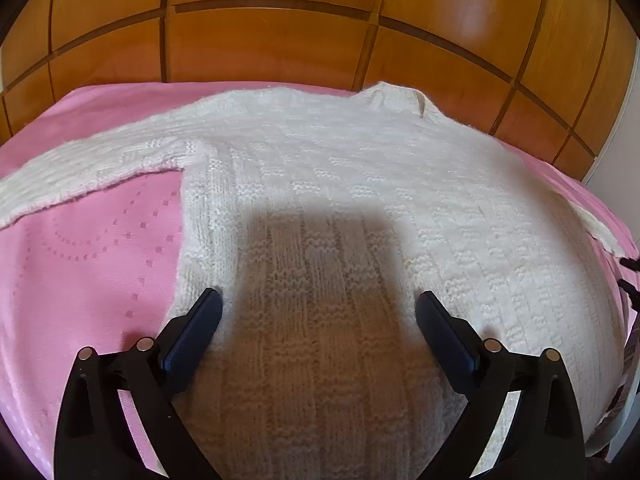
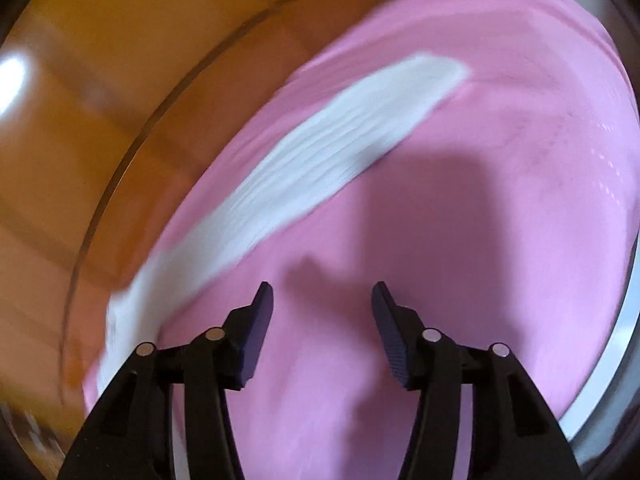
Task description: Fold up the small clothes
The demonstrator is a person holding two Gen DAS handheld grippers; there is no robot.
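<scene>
Pink bed (image 1: pixel 80 264) carries a sweater (image 1: pixel 340 184); with both the left gripper (image 1: pixel 318 304) and right gripper (image 2: pixel 322 300) open and empty, the sleeve (image 2: pixel 320 140) at 11 o'clock should be pinched near its cuff.

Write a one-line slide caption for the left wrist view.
Open left gripper poised over a white knitted sweater spread flat on a pink bedcover, wooden headboard behind.

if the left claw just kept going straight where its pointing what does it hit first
Most likely the white knitted sweater: the open left claw hangs over its shaded lower body, nothing between. Height above the knit is unclear.
</scene>
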